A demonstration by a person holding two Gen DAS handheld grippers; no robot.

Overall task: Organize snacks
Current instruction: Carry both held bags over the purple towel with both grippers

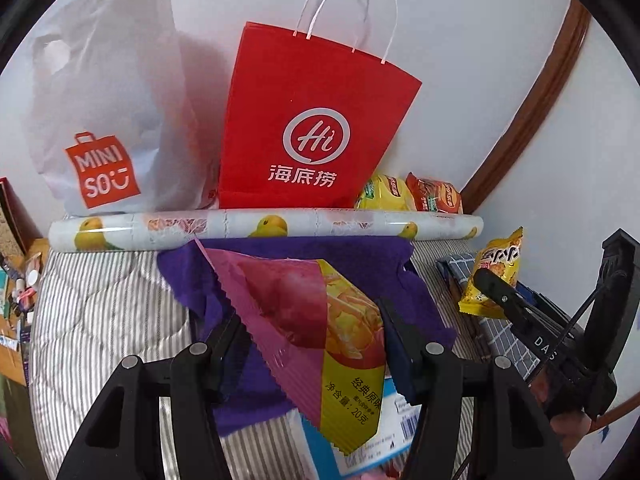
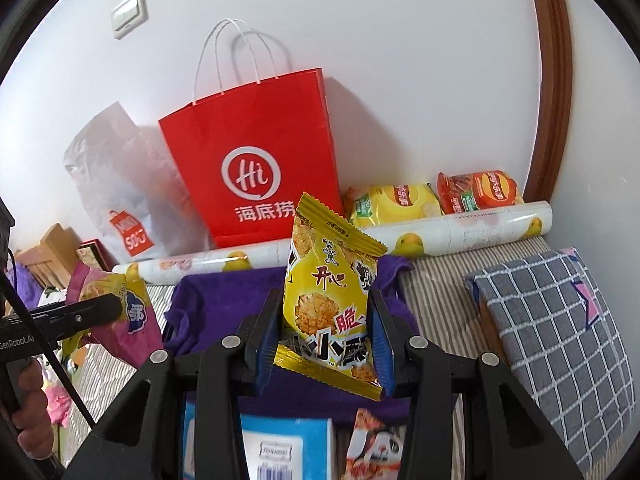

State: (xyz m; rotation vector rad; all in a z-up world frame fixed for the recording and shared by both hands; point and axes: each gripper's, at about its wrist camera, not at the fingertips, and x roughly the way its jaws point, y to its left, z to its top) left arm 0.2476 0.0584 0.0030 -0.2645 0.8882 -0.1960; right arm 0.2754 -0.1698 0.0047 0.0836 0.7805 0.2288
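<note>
White Miniso bag point(image 1: 108, 120), far left against the wall; red paper bag point(image 1: 312, 120) upright beside it; rolled duck-print sheet point(image 1: 264, 226) lying along their feet; purple cloth point(image 1: 304, 256) spread on the striped bedding point(image 1: 100, 320). Left gripper point(image 1: 312, 344): clamped on a pink-and-yellow chip packet point(image 1: 320, 320), raised over the cloth. Right gripper point(image 2: 326, 332): clamped on a yellow cracker packet point(image 2: 332, 304), held upright. Both packets judged light, air-puffed, slick-filmed, contents brittle; best held across the body or crimped seam, gently. Yellow chip bag point(image 2: 394, 204) and orange chip bag point(image 2: 480, 190) rest behind the roll, right. The right view alone shows the wall switch point(image 2: 129, 14) and grey checked pillow point(image 2: 556, 340) whole; the left view alone shows clutter on a desk point(image 1: 20, 288).
</note>
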